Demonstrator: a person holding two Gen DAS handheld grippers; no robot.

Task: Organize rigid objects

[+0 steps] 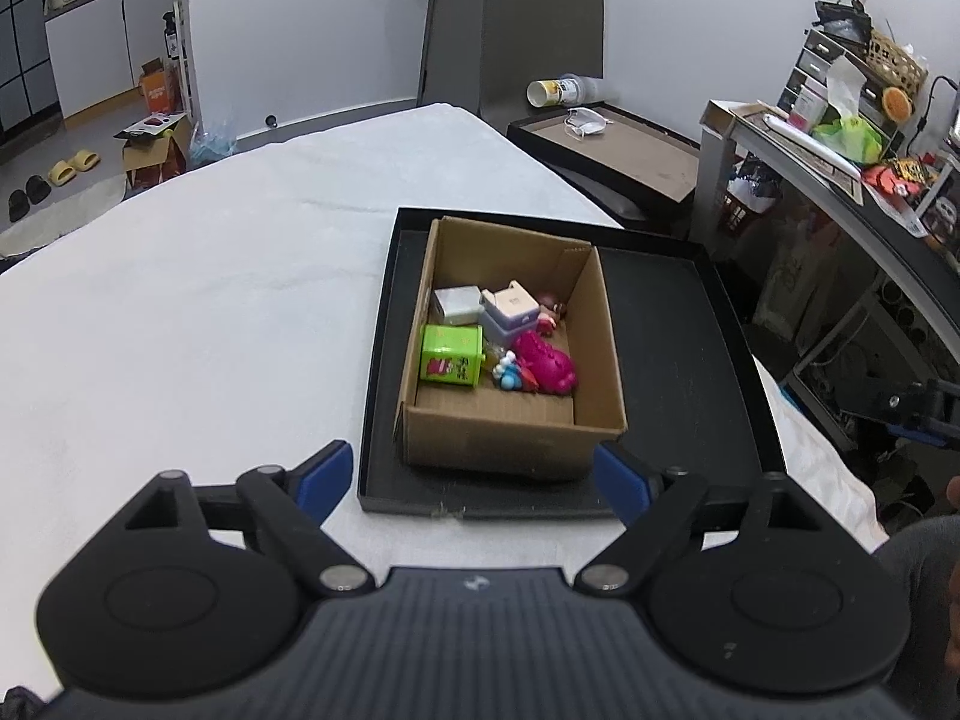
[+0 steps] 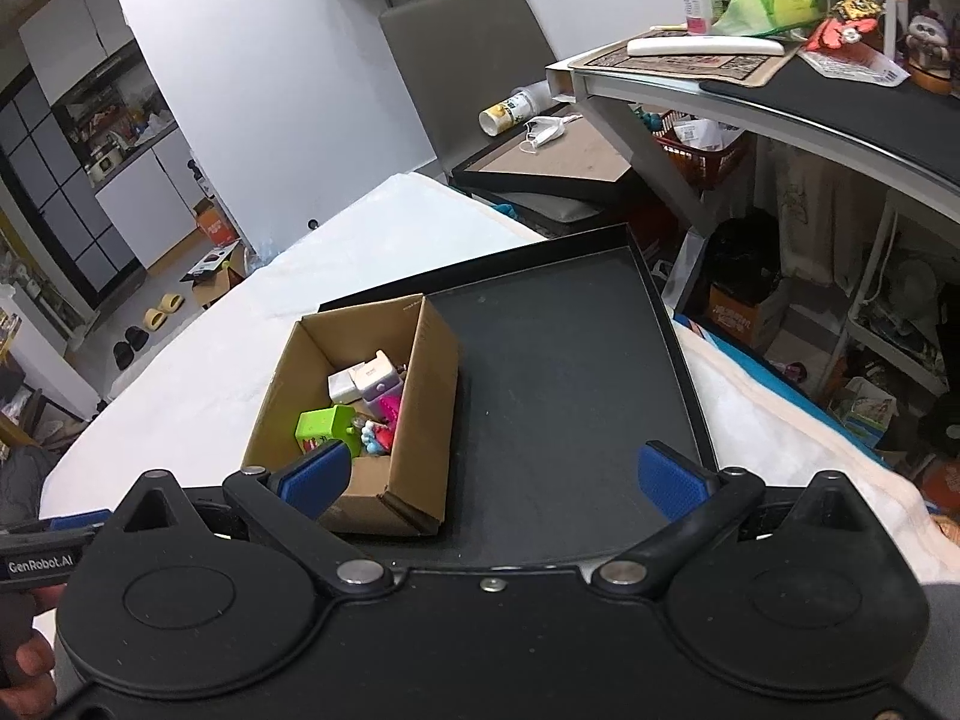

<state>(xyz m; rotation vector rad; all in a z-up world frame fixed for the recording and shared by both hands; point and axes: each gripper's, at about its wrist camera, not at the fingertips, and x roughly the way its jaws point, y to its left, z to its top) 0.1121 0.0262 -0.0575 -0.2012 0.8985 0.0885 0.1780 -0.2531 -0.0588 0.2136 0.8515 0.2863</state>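
Both my grippers wide open, holding nothing, over the white cloth-covered tabletop (image 1: 198, 300)

Left gripper (image 1: 474, 474) and right gripper (image 2: 492, 474) have ribbed blue pads. The plain corrugated cardboard box (image 1: 510, 438) sits in the matte black tray's (image 1: 678, 324) left half, holding a glossy green cube (image 1: 451, 355), magenta toy (image 1: 547, 363) and white block (image 1: 457, 305).
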